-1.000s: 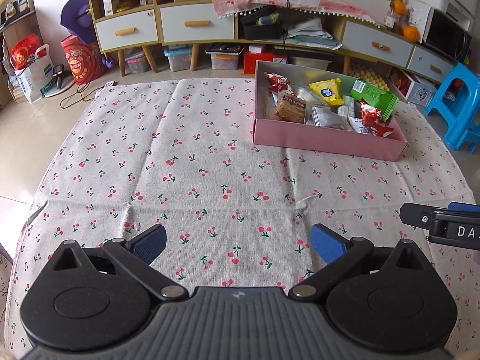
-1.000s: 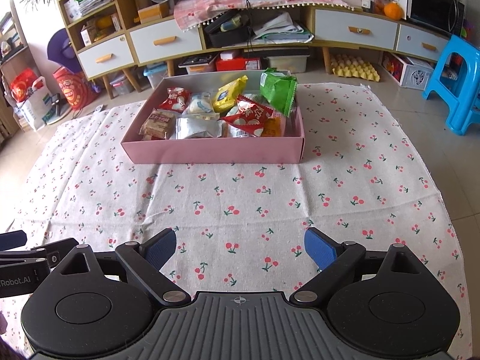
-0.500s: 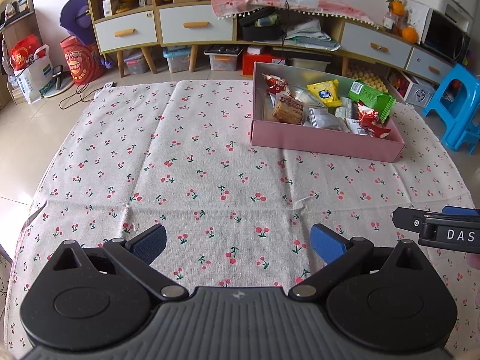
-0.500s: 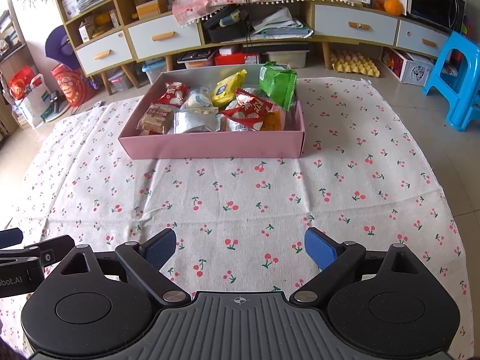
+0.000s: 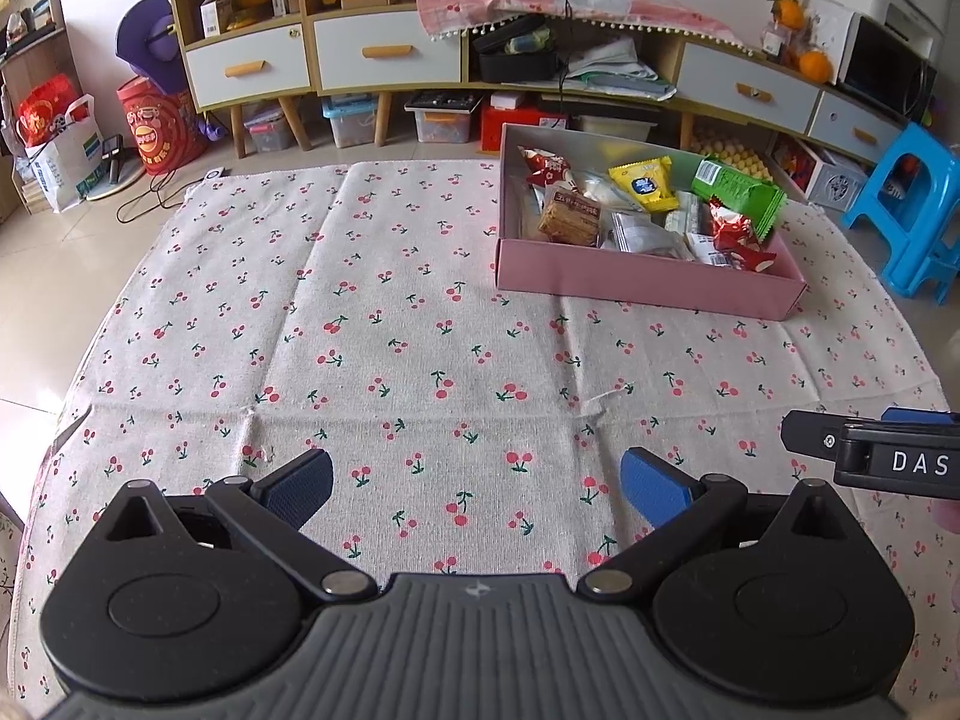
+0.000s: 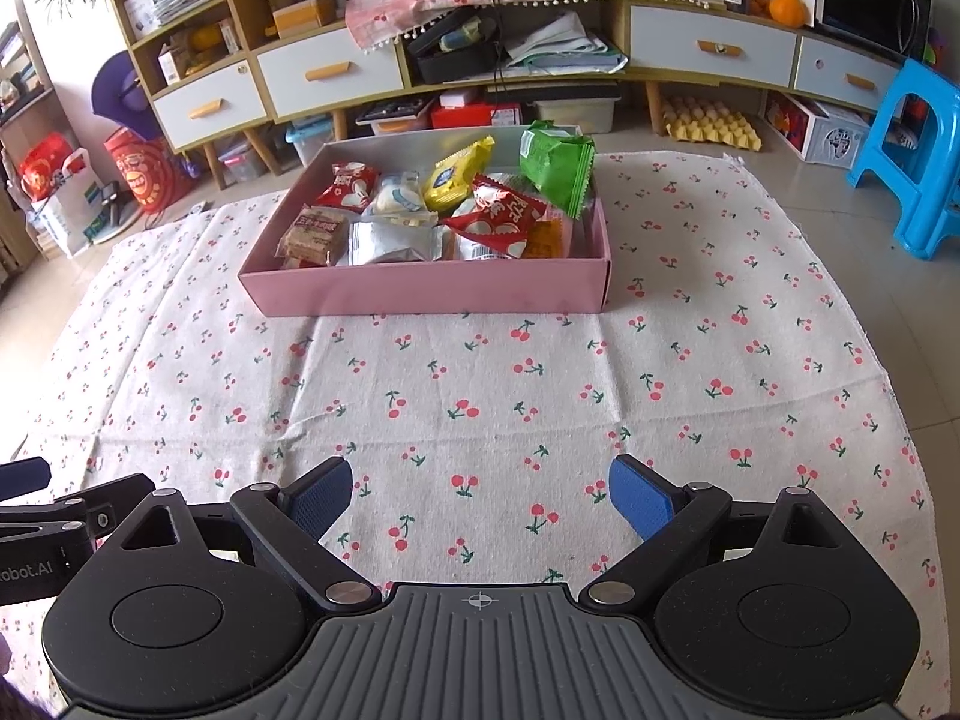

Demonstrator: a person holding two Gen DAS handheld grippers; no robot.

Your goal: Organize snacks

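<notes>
A pink box point(image 6: 432, 285) stands on the cherry-print cloth point(image 6: 480, 396); it also shows in the left wrist view point(image 5: 648, 276). It holds several snack packets: a green one point(image 6: 558, 165), a yellow one point(image 6: 456, 174), a red one point(image 6: 498, 216), a brown biscuit pack point(image 6: 315, 234) and silver ones. My left gripper point(image 5: 477, 489) is open and empty over the near cloth, left of the box. My right gripper point(image 6: 480, 495) is open and empty, in front of the box and apart from it.
Low cabinets with drawers point(image 6: 324, 75) line the back wall, with storage bins under them. A blue plastic stool point(image 6: 924, 162) stands at the right. Bags point(image 5: 60, 144) sit on the floor at the left. Tiled floor surrounds the cloth.
Both grippers have drawn back slightly, so the box sits a little farther and higher in each view. Both stay open and empty.
</notes>
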